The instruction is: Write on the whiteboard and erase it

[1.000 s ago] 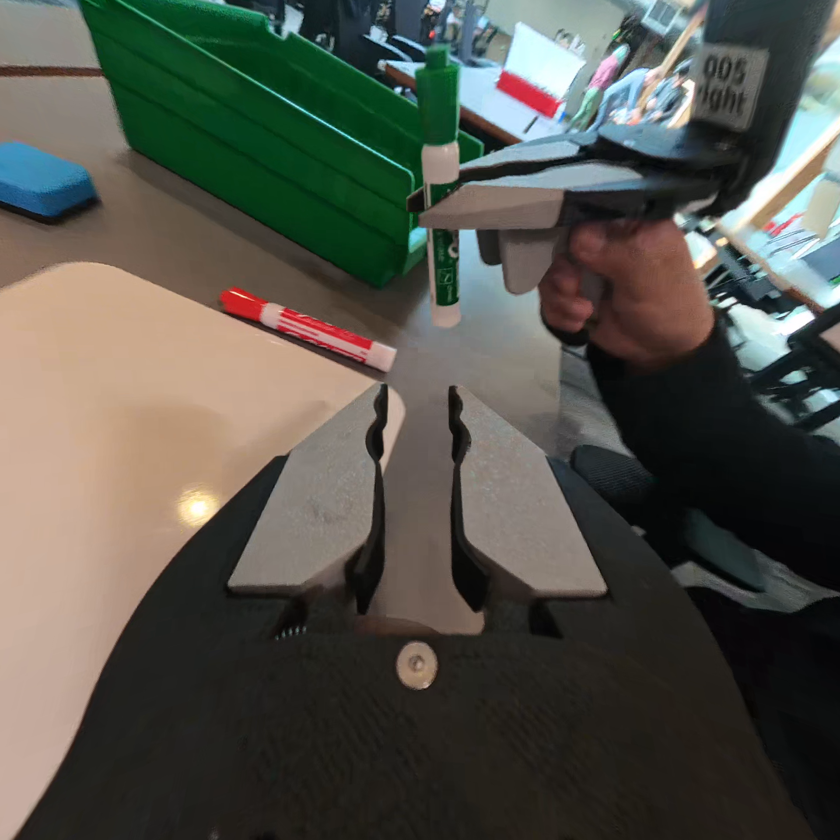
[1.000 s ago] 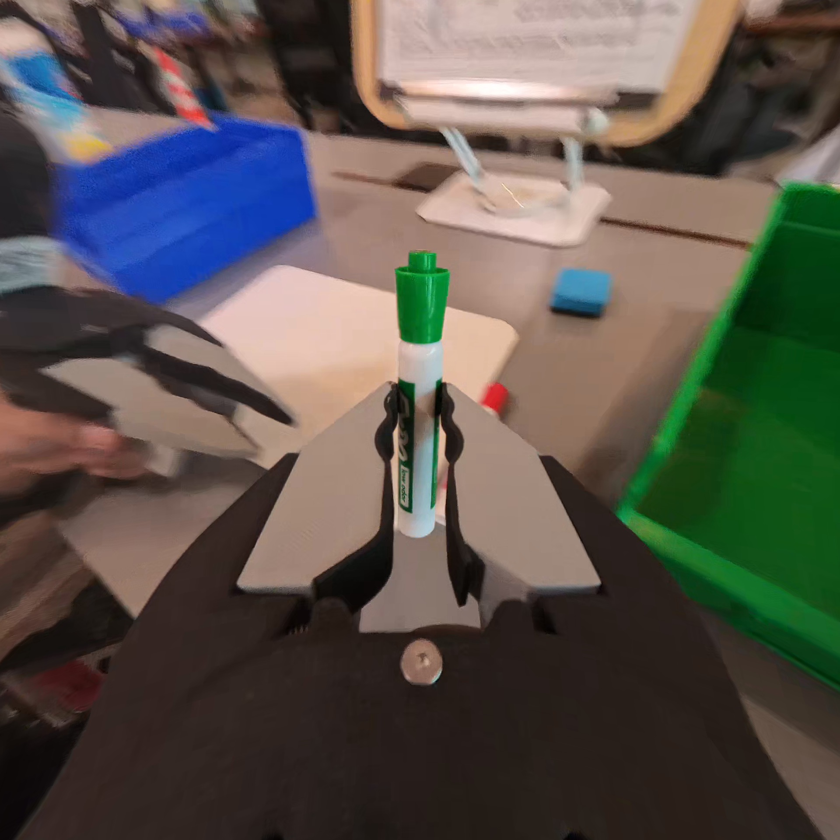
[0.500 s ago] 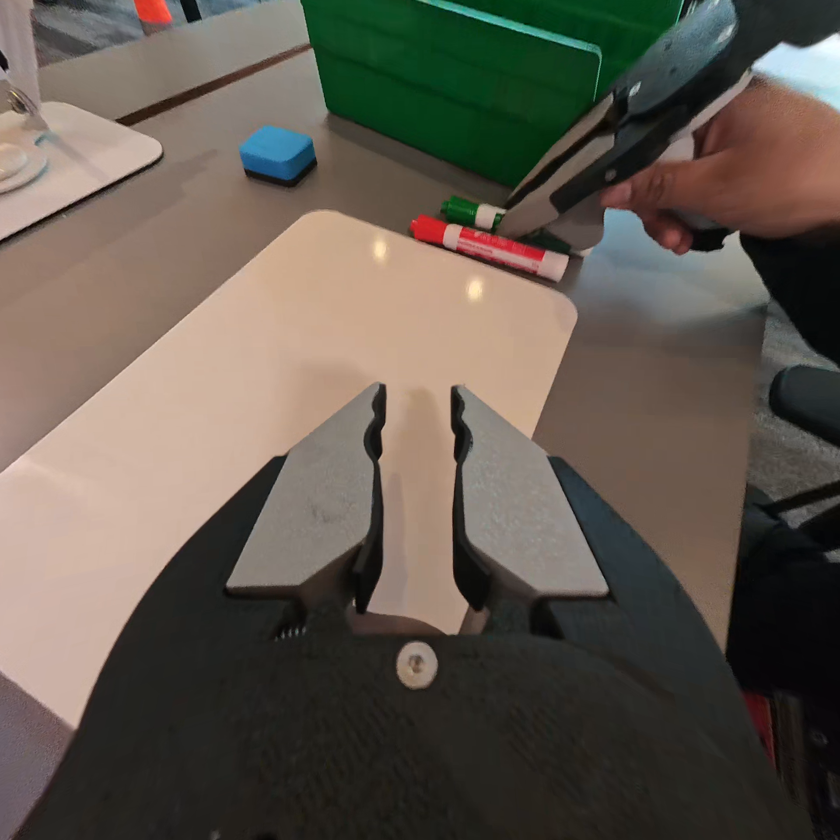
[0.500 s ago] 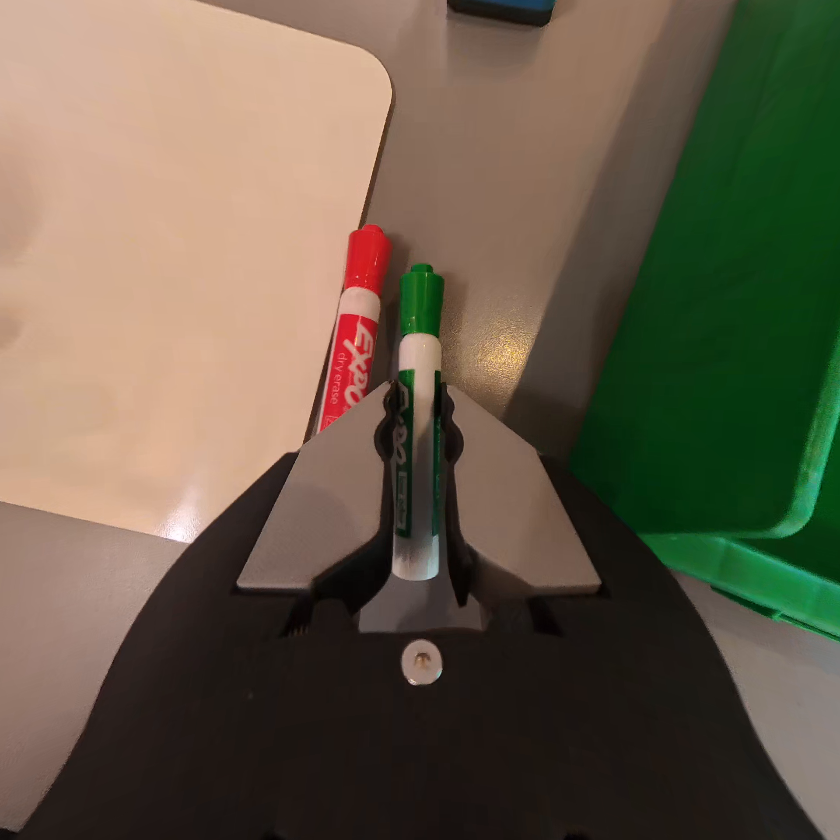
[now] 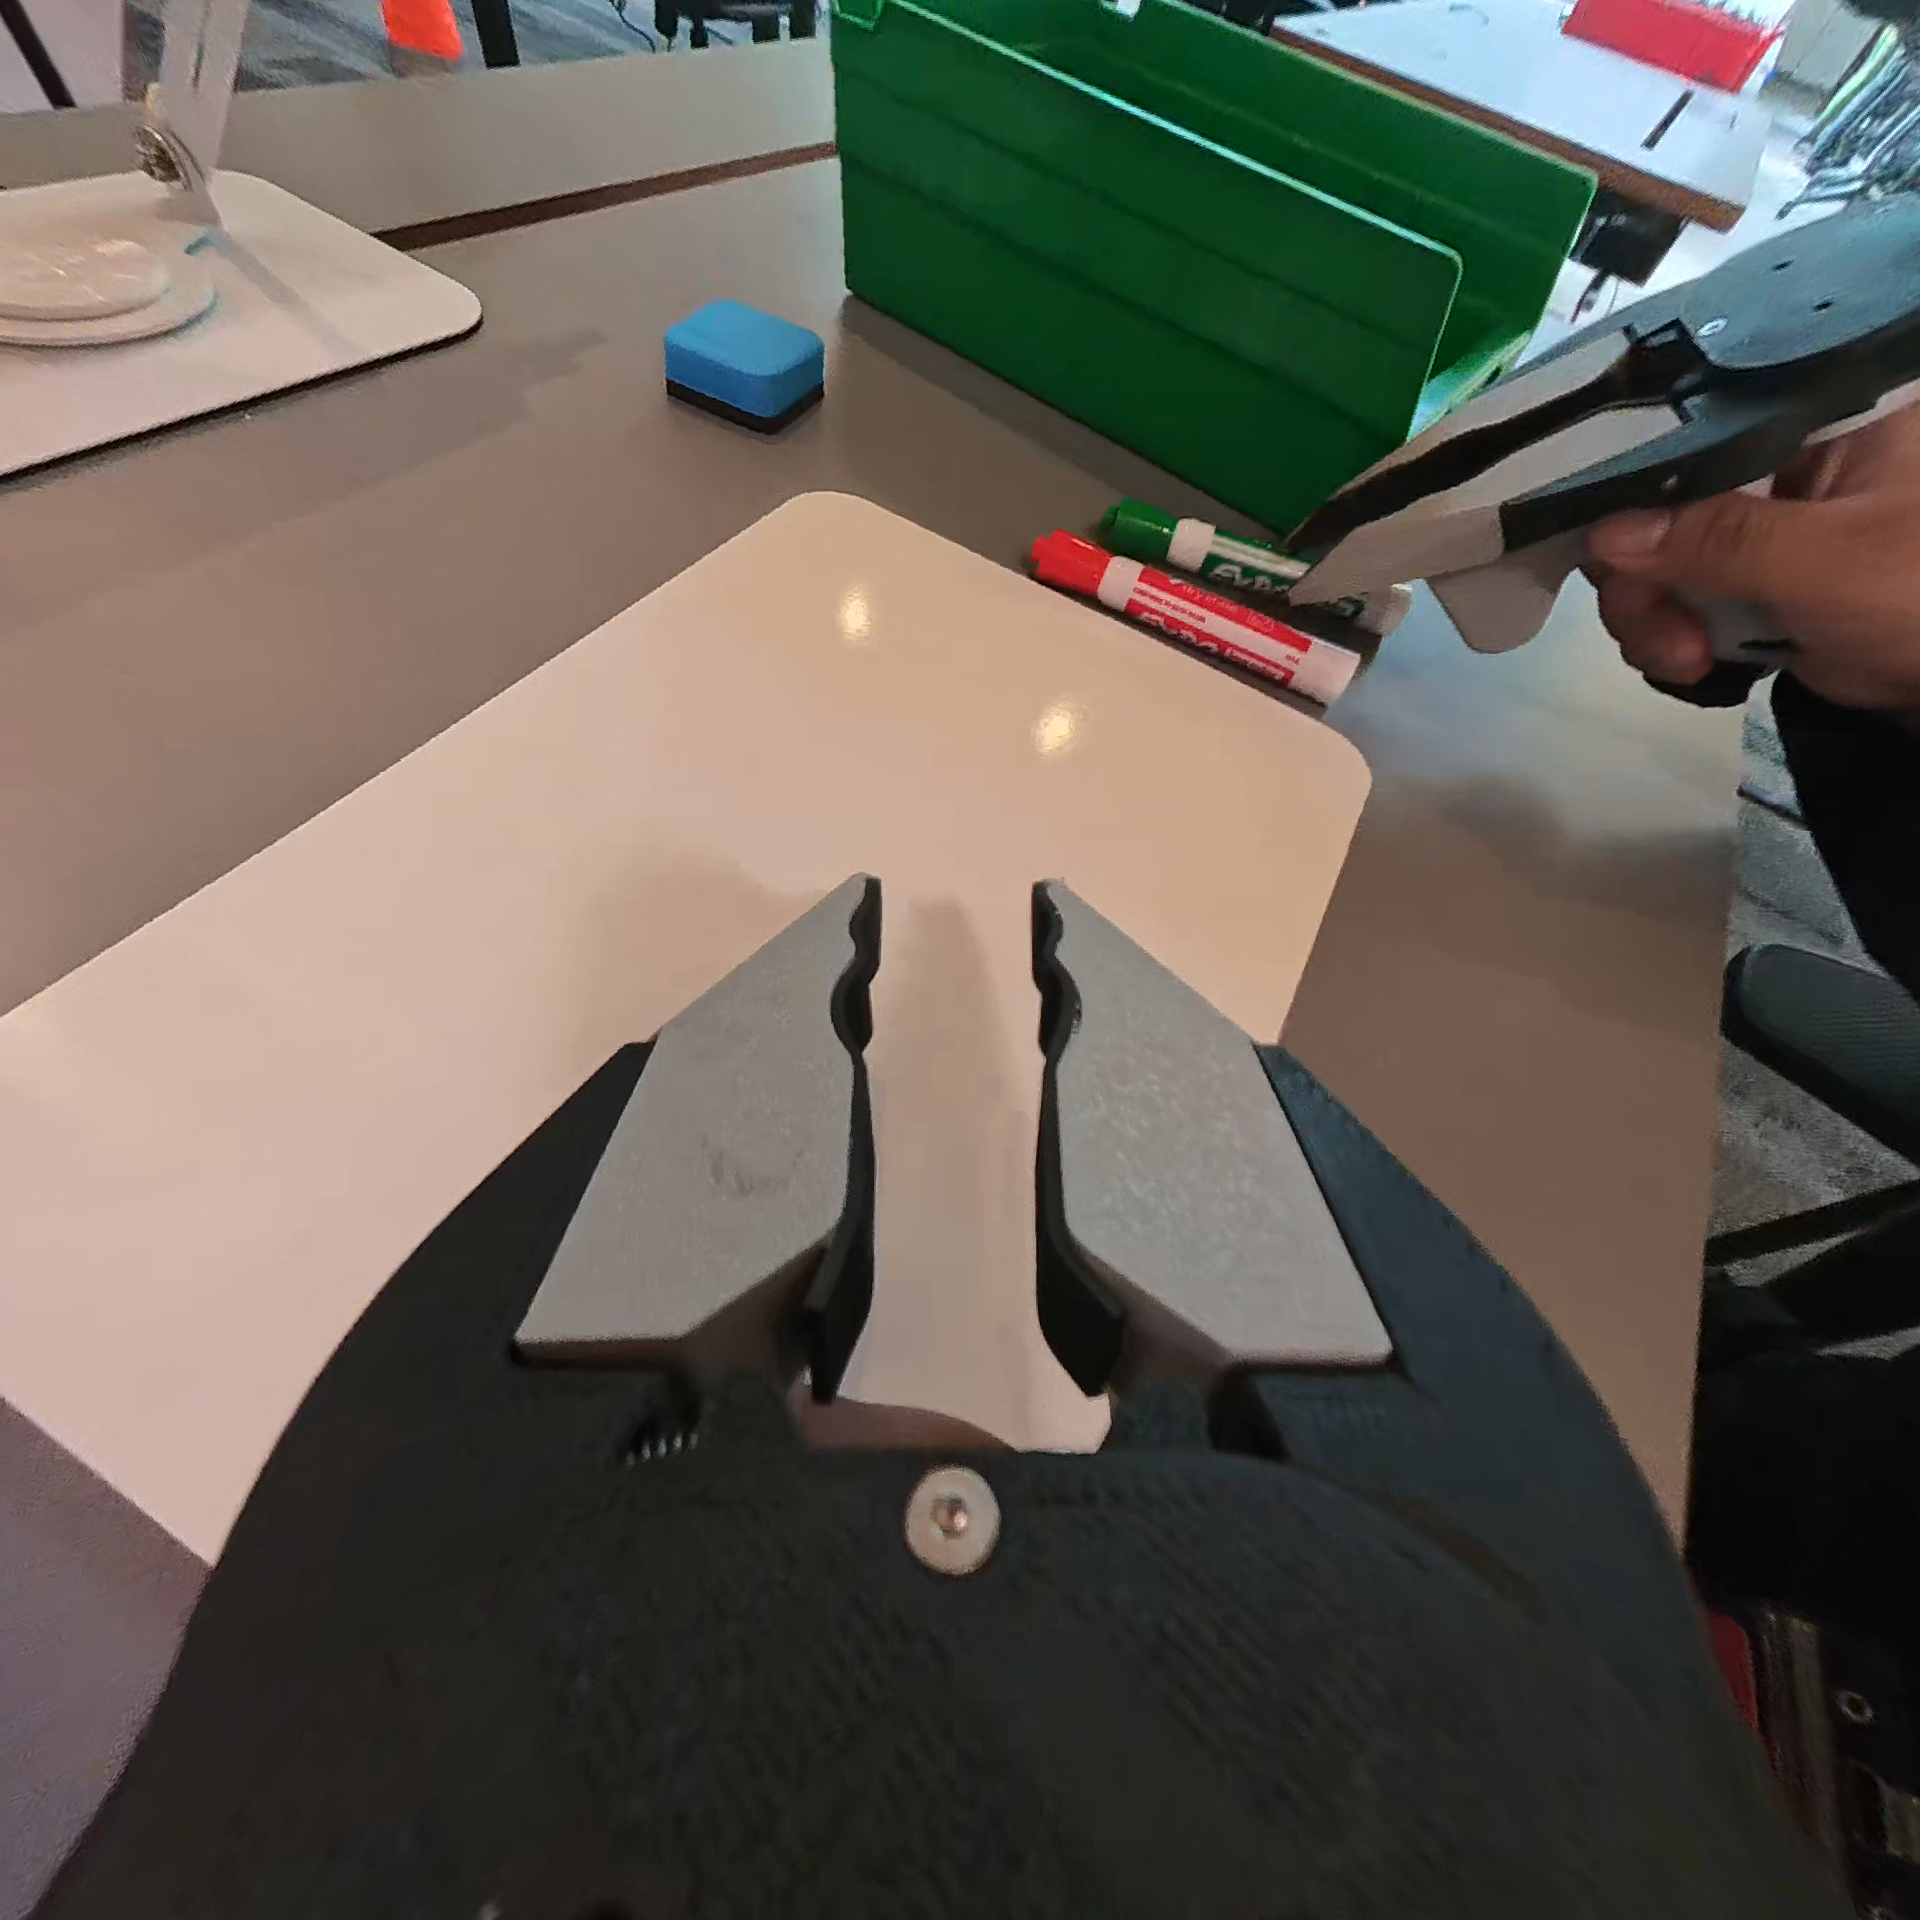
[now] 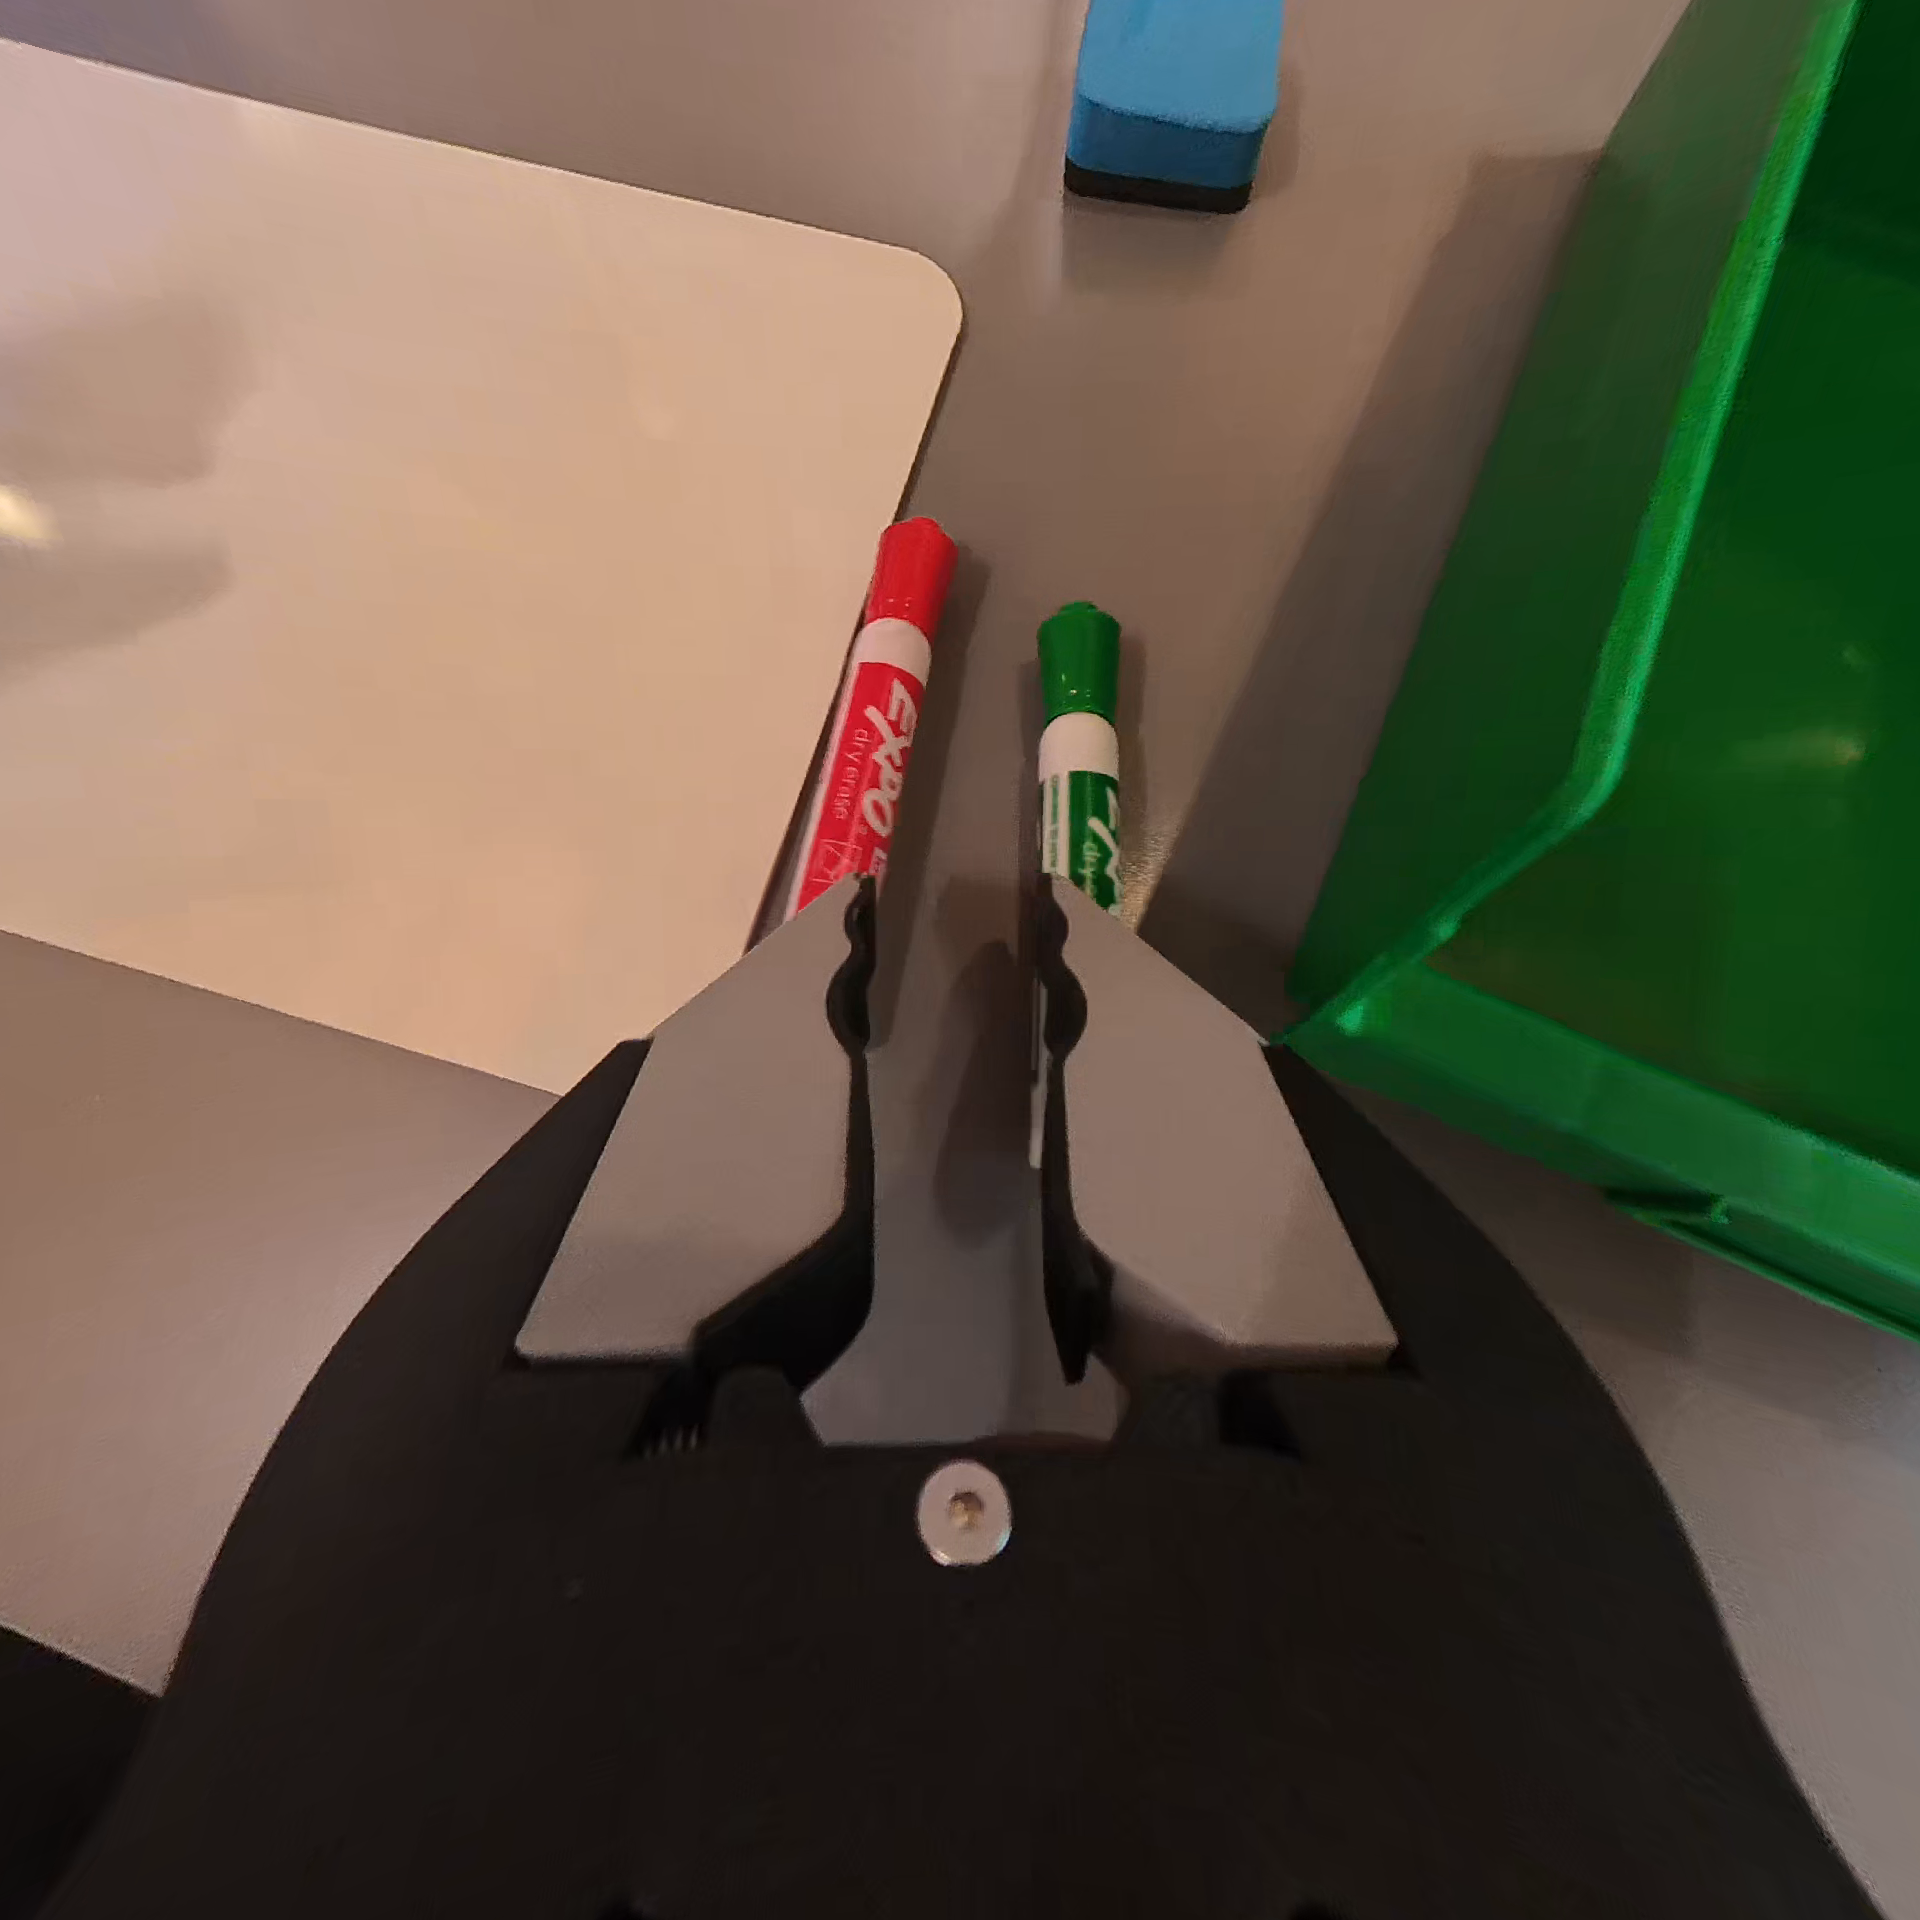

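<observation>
1. As far as we can judge, the task stands either unbegun or finished: the whiteboard [image 5: 582, 935] bears no marks, both markers lie capped, and the eraser [image 5: 744, 364] sits untouched on the table [image 5: 312, 540]; we cannot tell which.
2. Whiteboard: one, flat on the table, under the left gripper [image 5: 956, 914].
3. Markers: two. We see the red marker [image 6: 883, 717] touching the whiteboard's right edge; the green marker [image 6: 1081, 748] lies just beside the red one, on the side away from the whiteboard.
4. Eraser: one, blue, beyond the whiteboard's far corner, apart from it.
5. Bin [image 6: 1714, 727]: one, green, right of the whiteboard, past the markers.
6. Grippers: two. We find the left one parted narrowly and empty over the whiteboard. The right gripper [image 6: 956, 904] is parted narrowly too, holding nothing, its tips over the gap between the markers, right finger covering the green marker's rear.
7. White stand base [image 5: 260, 281]: one, well beyond the whiteboard's far-left side.
</observation>
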Action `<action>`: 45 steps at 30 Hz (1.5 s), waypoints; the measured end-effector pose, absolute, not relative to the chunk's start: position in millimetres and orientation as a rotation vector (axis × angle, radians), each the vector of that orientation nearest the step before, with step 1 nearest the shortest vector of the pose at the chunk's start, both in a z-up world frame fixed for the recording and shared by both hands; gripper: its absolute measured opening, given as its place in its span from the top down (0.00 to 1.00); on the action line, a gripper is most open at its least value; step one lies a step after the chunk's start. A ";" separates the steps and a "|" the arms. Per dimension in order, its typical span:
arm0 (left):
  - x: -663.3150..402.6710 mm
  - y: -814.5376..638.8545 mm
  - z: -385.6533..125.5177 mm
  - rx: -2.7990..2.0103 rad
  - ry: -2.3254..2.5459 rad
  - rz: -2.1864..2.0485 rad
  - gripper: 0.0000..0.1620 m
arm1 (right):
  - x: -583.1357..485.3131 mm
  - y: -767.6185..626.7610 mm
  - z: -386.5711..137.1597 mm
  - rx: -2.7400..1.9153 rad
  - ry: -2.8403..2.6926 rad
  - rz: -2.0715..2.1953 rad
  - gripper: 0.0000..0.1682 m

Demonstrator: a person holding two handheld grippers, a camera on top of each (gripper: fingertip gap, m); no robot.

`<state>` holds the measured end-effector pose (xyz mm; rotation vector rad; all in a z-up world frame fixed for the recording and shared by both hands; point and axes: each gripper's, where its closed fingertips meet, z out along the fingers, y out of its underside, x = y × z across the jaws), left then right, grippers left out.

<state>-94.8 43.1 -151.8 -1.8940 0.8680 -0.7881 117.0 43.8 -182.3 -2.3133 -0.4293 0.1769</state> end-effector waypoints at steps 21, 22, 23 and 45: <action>-95.8 38.3 -153.2 -1.909 0.851 -0.838 0.83 | 79.8 27.8 -201.8 -2.294 -0.495 0.283 0.83; -95.6 38.0 -153.4 -1.910 0.853 -0.837 0.83 | 79.6 28.0 -201.6 -2.291 -0.493 0.284 0.85; -95.5 37.8 -153.5 -1.910 0.853 -0.836 0.83 | 81.0 28.2 -201.4 -2.288 -0.498 0.270 0.87; -92.8 34.6 -156.8 -1.929 0.872 -0.842 0.83 | 39.4 5.6 -185.6 -2.195 -0.636 0.525 0.91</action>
